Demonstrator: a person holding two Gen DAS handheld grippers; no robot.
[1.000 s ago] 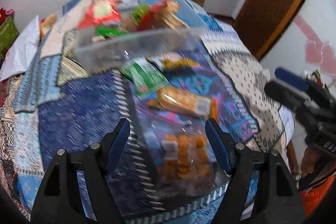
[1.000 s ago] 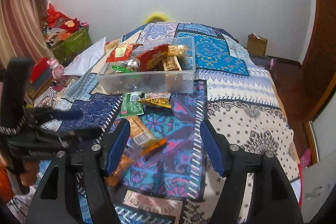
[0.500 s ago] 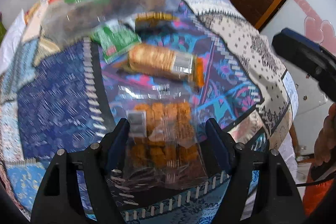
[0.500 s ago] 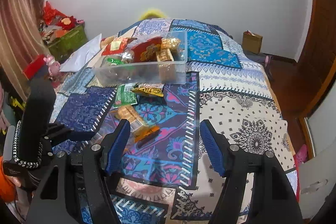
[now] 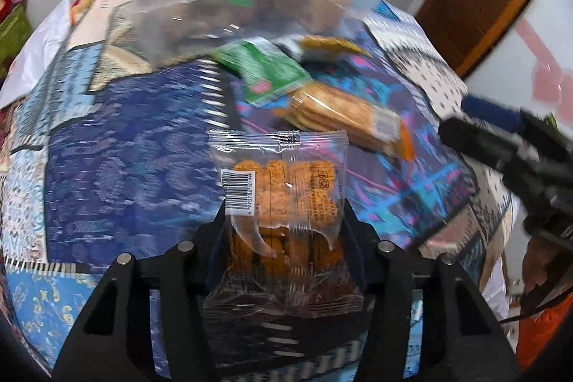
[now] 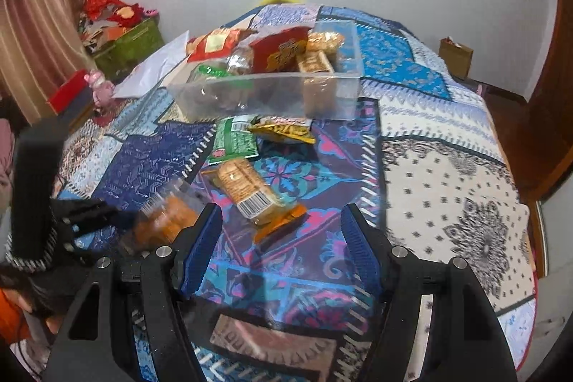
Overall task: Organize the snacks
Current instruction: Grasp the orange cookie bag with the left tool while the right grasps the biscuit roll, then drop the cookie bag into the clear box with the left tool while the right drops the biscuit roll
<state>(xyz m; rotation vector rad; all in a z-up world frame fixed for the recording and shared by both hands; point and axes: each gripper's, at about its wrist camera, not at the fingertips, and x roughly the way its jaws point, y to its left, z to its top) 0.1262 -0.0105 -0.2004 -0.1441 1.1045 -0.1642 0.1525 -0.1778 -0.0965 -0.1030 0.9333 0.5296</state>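
Since 1 second ago the left gripper [image 5: 284,221] has dropped onto the clear packet of orange crackers [image 5: 283,199] and its jaws have just been closing; they now pinch the packet's 2 sides, narrow, with the barcode end standing up at the centre of the left wrist view. From the right wrist view that same packet shows blurred at lower left, just above the bedspread [image 6: 447,174], so I judge it freshly lifted or about to be.

The right gripper [image 6: 281,253] hangs with jaws moderately wide and nothing between them, over the bedspread at lower centre of its frame.

Above it, 3 snacks lie loose on the bed: a sleeve of biscuits [image 6: 247,192] at centre, a green packet [image 6: 234,140] beyond it, and a yellow packet [image 6: 284,129] just beside that. The clear plastic bin [image 6: 268,88], already holding several snacks, sits above them at upper centre.

With the grip made, the packet's likely destination is the bin, and 3 items would remain.
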